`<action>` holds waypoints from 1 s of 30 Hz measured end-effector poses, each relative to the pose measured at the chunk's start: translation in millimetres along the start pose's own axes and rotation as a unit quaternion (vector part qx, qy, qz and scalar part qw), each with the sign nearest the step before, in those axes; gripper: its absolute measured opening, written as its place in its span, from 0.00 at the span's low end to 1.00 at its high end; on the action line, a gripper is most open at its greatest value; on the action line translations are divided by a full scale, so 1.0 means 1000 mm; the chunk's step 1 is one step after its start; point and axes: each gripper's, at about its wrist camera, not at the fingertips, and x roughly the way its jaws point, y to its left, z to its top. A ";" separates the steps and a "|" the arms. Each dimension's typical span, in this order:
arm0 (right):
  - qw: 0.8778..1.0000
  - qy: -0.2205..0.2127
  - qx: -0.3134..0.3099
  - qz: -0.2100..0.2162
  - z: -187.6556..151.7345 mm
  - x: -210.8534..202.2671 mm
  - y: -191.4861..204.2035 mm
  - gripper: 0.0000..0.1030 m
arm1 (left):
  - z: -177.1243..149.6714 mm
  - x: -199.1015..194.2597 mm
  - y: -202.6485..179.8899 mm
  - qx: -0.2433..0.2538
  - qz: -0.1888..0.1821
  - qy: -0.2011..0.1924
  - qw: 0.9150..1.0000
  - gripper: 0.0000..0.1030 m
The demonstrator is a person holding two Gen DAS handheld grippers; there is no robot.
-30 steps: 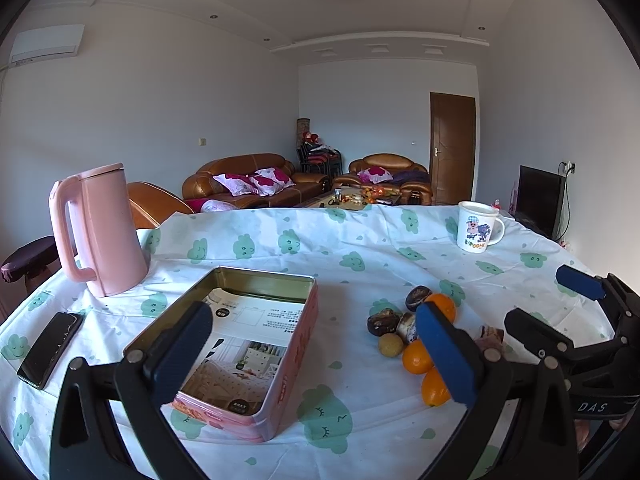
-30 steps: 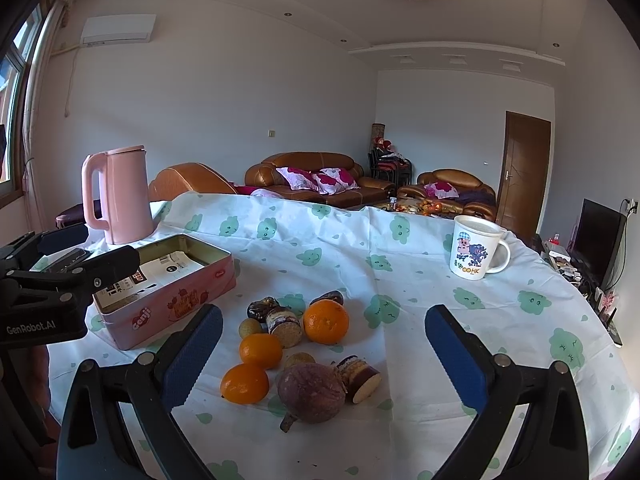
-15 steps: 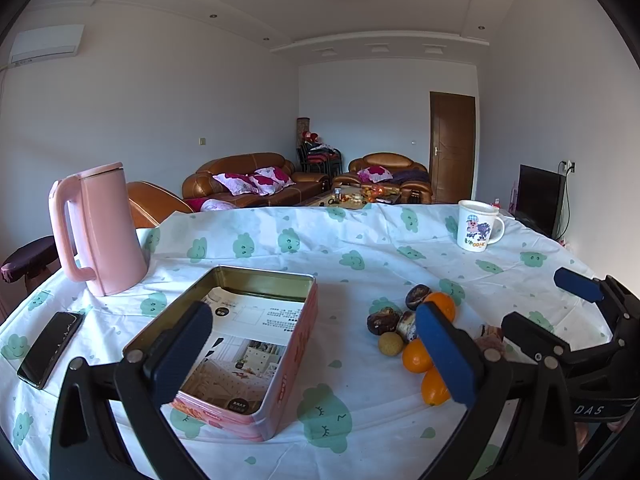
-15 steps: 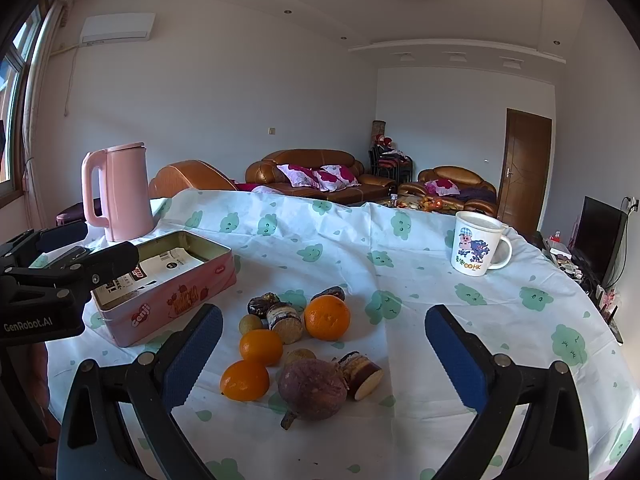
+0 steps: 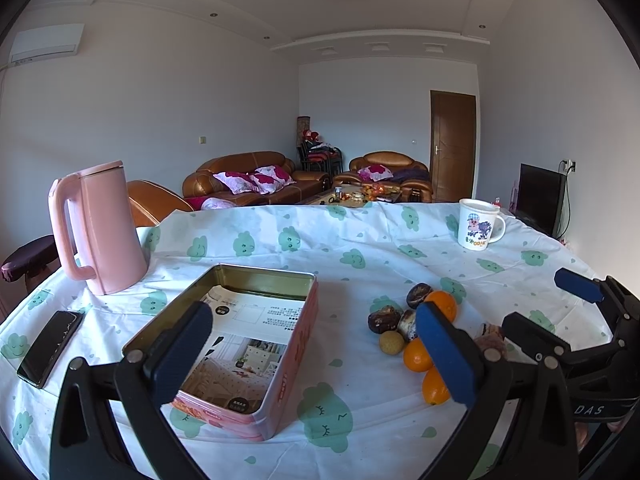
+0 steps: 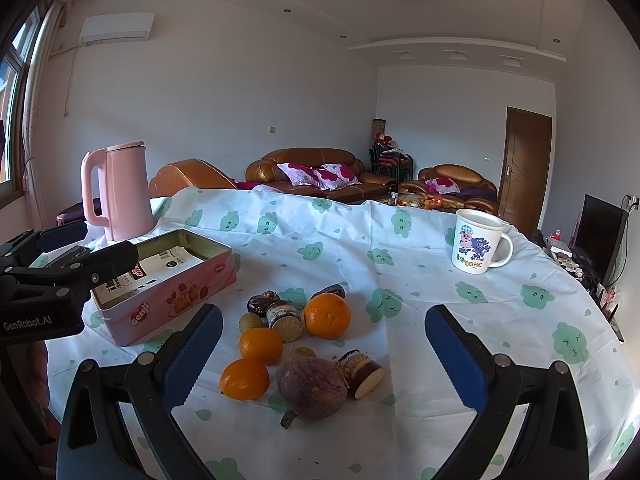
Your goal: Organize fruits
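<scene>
Fruits (image 6: 296,344) between spread right fingers (image 6: 192,352)

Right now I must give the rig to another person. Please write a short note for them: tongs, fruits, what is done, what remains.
Left tongs: open, empty, above the pink tin.
Right tongs: open, empty, facing the fruit pile.
Fruits: three oranges, a purple round fruit and small dark and tan pieces lie loose on the tablecloth, right of the tin.
Done: no fruit is in the tin; only a printed leaflet lies inside.
Left: move every fruit into the tin.

white walls, brown leather sofas (image 5: 256,176), wooden door (image 5: 453,146), window (image 6: 12,80) at left.
</scene>
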 end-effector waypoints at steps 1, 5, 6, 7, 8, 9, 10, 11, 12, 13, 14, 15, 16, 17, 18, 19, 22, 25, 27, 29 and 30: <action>1.000 0.000 0.000 0.000 0.000 0.000 0.000 0.99 | 0.000 0.000 0.000 0.000 0.000 0.000 1.000 1.00; 1.000 0.003 -0.001 -0.001 -0.003 0.002 0.000 0.99 | -0.003 0.001 0.000 0.000 0.000 0.003 1.000 1.00; 1.000 0.004 -0.001 -0.001 -0.004 0.001 0.000 0.99 | -0.004 0.001 0.000 0.000 0.000 0.004 1.000 1.00; 1.000 0.005 0.000 -0.001 -0.003 0.003 -0.001 0.99 | -0.006 0.001 0.000 0.000 0.000 0.004 1.000 1.00; 1.000 0.006 0.001 -0.001 -0.004 0.003 -0.002 0.99 | -0.008 0.004 0.000 0.000 0.000 0.006 1.000 1.00; 1.000 0.007 0.001 -0.002 -0.004 0.004 -0.002 0.99 | -0.009 0.004 -0.001 -0.001 0.000 0.007 1.000 1.00; 1.000 0.008 0.003 -0.002 -0.003 0.005 -0.003 0.99 | -0.009 0.004 -0.001 -0.001 0.000 0.008 1.000 1.00; 1.000 0.008 0.003 -0.002 -0.003 0.005 -0.003 0.99 | -0.010 0.005 -0.001 0.000 0.000 0.009 1.000 1.00; 1.000 0.008 0.003 -0.002 -0.004 0.005 -0.003 0.99 | -0.010 0.006 -0.002 0.000 0.000 0.010 1.000 1.00; 1.000 0.009 0.003 -0.002 -0.004 0.005 -0.003 0.99 | -0.010 0.006 -0.003 0.000 0.000 0.011 1.000 1.00; 1.000 0.009 0.003 -0.002 -0.003 0.005 -0.003 0.99 | -0.009 0.007 -0.003 0.000 -0.001 0.012 1.000 1.00; 1.000 0.009 0.003 -0.002 -0.004 0.005 -0.003 0.99 | -0.009 0.007 -0.003 0.000 -0.001 0.013 1.000 1.00; 1.000 0.009 0.003 -0.002 -0.004 0.005 -0.003 0.99 | -0.009 0.008 -0.003 0.000 -0.001 0.014 1.000 1.00; 1.000 0.009 0.003 -0.002 -0.004 0.005 -0.003 0.99 | -0.009 0.009 -0.003 0.000 0.000 0.015 1.000 1.00; 1.000 0.009 0.003 -0.002 -0.004 0.005 -0.003 0.99 | -0.009 0.009 -0.003 -0.001 -0.001 0.016 1.000 1.00; 1.000 0.010 0.004 -0.002 -0.005 0.005 -0.003 0.99 | -0.009 0.009 -0.003 -0.001 0.000 0.016 1.000 1.00; 1.000 0.011 0.005 -0.001 -0.006 0.006 -0.004 0.99 | -0.009 0.011 -0.004 0.000 0.000 0.018 1.000 1.00; 1.000 0.011 0.005 0.001 -0.008 0.007 -0.004 0.99 | -0.011 0.012 -0.004 0.001 0.000 0.020 1.000 1.00; 1.000 0.012 0.005 0.000 -0.009 0.008 -0.004 0.99 | -0.013 0.015 -0.005 0.002 -0.003 0.024 1.000 1.00; 1.000 0.015 0.002 -0.006 -0.013 0.011 -0.005 0.99 | -0.018 0.020 -0.007 0.004 -0.006 0.033 0.999 1.00; 1.000 0.017 -0.004 -0.007 -0.016 0.012 -0.005 0.99 | -0.021 0.023 -0.009 0.006 -0.008 0.039 0.999 1.00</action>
